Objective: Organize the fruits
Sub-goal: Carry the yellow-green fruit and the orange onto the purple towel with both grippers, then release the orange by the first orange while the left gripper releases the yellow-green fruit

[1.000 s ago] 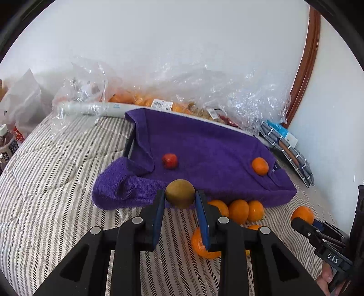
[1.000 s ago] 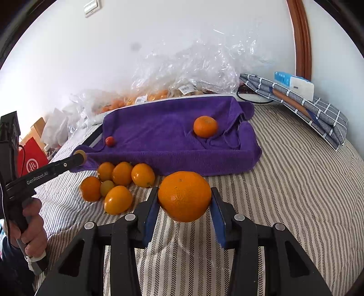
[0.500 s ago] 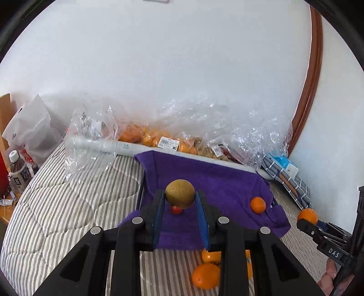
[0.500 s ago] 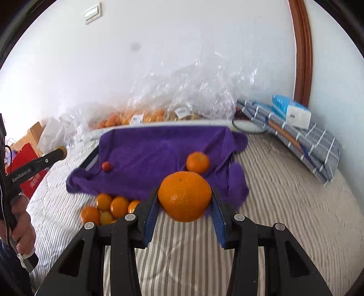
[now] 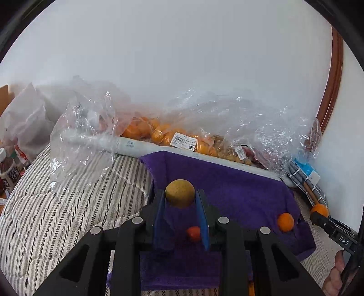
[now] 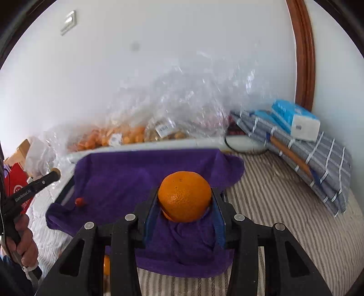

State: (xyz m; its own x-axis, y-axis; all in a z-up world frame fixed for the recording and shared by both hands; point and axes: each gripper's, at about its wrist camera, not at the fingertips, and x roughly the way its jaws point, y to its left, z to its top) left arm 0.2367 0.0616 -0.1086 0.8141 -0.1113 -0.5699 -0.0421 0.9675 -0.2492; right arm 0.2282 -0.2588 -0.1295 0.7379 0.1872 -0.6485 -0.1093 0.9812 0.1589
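While gripped, orange (image 6: 184, 196) sits btwn fingers (image 6: 152, 214).

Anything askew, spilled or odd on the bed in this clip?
The purple towel lies rumpled, its left corner drooping off the dark tray edge it covers. A small red fruit and one orange sit loose on it. No spill or damage visible.

A plain white wall (image 6: 173, 68) rises behind a bed with a grey-and-white striped quilted cover (image 5: 56, 205). A curved reddish-brown wooden frame (image 6: 303, 52) stands at the right, a white wall switch (image 6: 68, 22) high left.
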